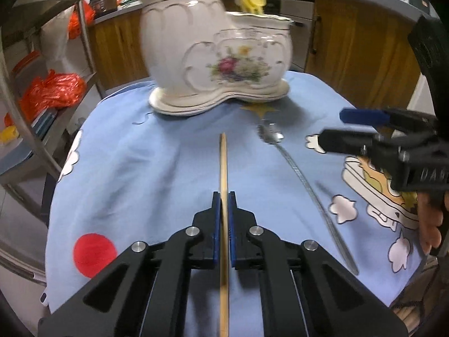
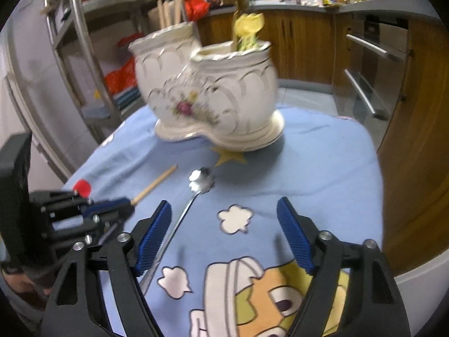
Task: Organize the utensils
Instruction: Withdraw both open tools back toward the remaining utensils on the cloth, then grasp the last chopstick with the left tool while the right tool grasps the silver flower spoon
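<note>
Chopstick gripped, spoon waiting

The left gripper (image 1: pixel 223 196) is clamped on the chopstick (image 1: pixel 223 165) at lower centre; the right gripper (image 2: pixel 224 219) is wide open, empty, the spoon (image 2: pixel 199 181) beside its left finger. Lift the chopstick level, then tip it into the holder (image 1: pixel 213 53) at the top.

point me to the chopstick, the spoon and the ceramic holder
chopstick (image 1: pixel 223 165): left wrist view, bare shaft ahead of the pads.
spoon (image 2: pixel 199 179): right wrist view, bowl.
ceramic holder (image 1: pixel 179 42): left wrist view, wall of the taller compartment.
</note>
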